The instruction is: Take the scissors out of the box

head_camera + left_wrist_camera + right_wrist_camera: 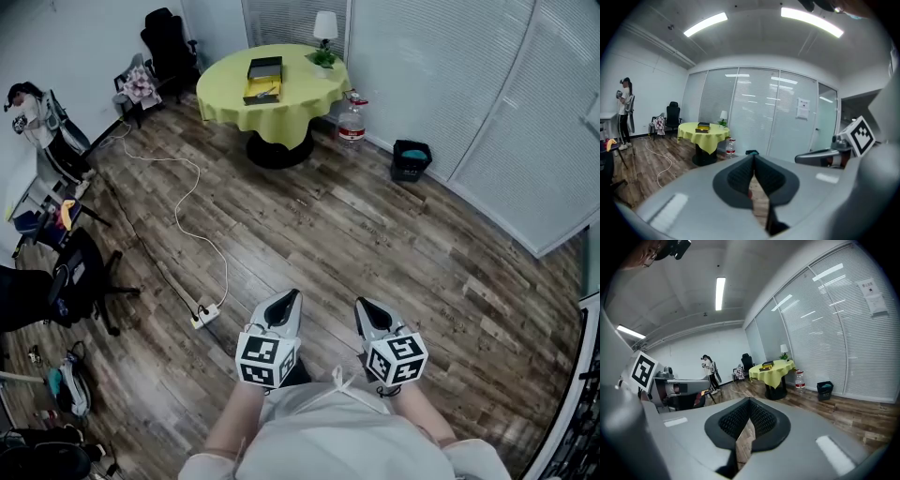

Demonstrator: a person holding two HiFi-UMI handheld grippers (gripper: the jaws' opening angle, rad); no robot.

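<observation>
Nothing of the task is done yet. Nearest, both grippers hang low in front of the person's body, over the wooden floor (375,216). The left gripper (292,296) has its jaws pressed together with nothing between them, and the right gripper (361,304) is likewise closed and empty. Each gripper view shows only floorboards through the slit below the meeting pads.

Far across the floor stands the round table (220,98) under its yellow cloth. The box (263,80) lies near the middle of its top, and a lamp (325,26) stands at the far right edge. The scissors are presumably inside that box, but at this range they cannot be made out. Everything remains to be done: crossing to the table, parting a pair of jaws, reaching in and lifting the scissors clear.
</observation>
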